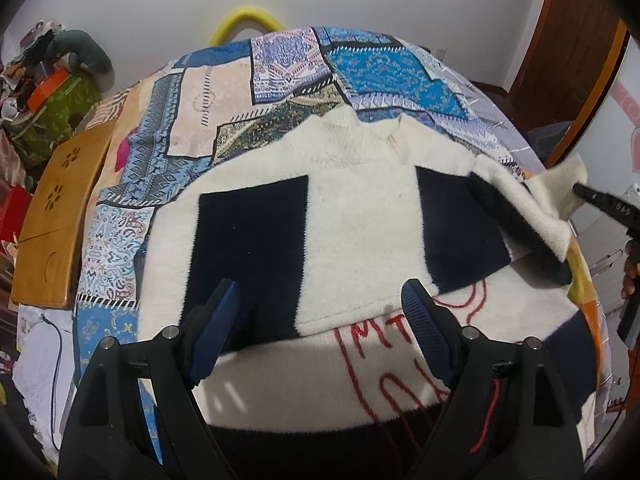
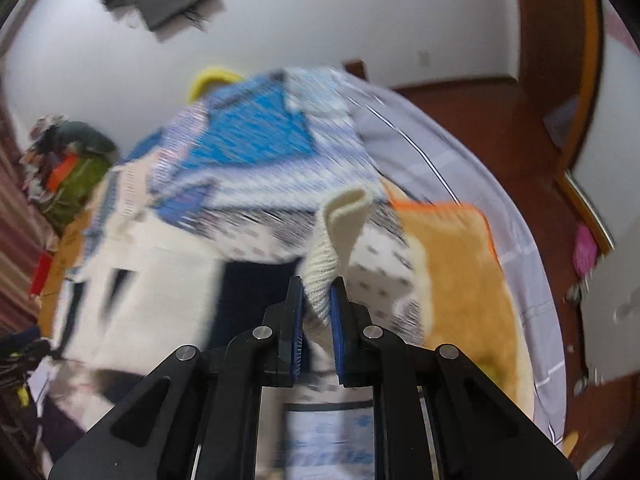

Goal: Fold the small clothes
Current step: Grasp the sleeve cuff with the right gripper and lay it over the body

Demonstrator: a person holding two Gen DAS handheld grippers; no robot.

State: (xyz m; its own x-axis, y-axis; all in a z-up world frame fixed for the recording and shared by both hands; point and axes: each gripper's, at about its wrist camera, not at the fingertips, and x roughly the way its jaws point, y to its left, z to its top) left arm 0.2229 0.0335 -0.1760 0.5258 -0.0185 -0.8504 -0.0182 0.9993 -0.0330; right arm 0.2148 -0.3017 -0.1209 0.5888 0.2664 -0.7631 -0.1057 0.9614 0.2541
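A cream sweater [image 1: 356, 216] with navy blocks and red stitched lettering lies spread on the patchwork bedspread [image 1: 224, 120]. My left gripper [image 1: 320, 304] is open and empty, hovering over the sweater's lower middle. My right gripper [image 2: 317, 300] is shut on the ribbed cream cuff [image 2: 320, 276] of the right sleeve and holds it lifted. In the left wrist view the lifted sleeve [image 1: 532, 208] rises at the right, with the right gripper [image 1: 588, 194] at its cuff. The right wrist view is motion-blurred.
A wooden lap tray [image 1: 60, 216] lies at the bed's left edge, with clutter and a green bag [image 1: 60, 112] beyond. A yellow hoop [image 1: 248, 20] stands behind the bed. A wooden door [image 1: 568, 60] is at the right. An orange cushion [image 2: 460, 272] lies right of the sleeve.
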